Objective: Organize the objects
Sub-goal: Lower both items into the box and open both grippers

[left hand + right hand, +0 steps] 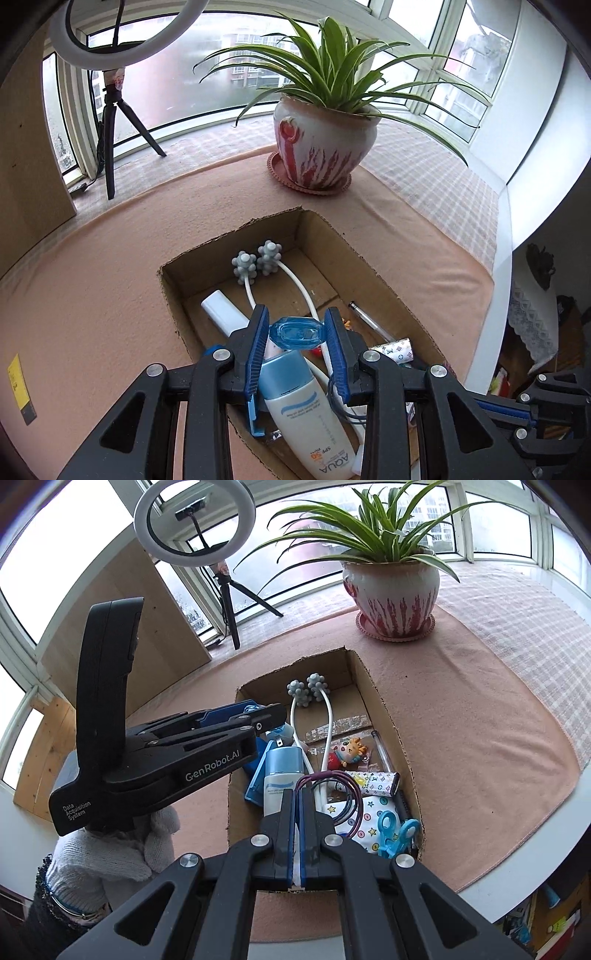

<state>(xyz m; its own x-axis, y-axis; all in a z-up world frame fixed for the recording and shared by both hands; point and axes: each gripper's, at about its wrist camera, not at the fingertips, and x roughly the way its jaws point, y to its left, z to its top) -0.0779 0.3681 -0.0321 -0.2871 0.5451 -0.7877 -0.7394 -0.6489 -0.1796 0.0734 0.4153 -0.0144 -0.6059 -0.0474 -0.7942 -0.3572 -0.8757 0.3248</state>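
Blue-padded fingers of the left gripper (296, 326) pinch a clear blue oval cap (297, 333) over the cardboard box (168, 284). Below lies a sunscreen bottle (306, 413). The right gripper (296, 794) has its fingers pressed together on purple hair ties (351, 790) above the same box, which sits on the pink-clothed tabletop (480, 738).

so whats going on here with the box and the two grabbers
A person is sorting small items into a cardboard box on a pink cloth. The left hand-held gripper is clamped on a blue-capped sunscreen bottle over the box. The right hand-held gripper is shut on thin purple hair ties above the near end. A two-ball massager, a pen and clips already lie inside.
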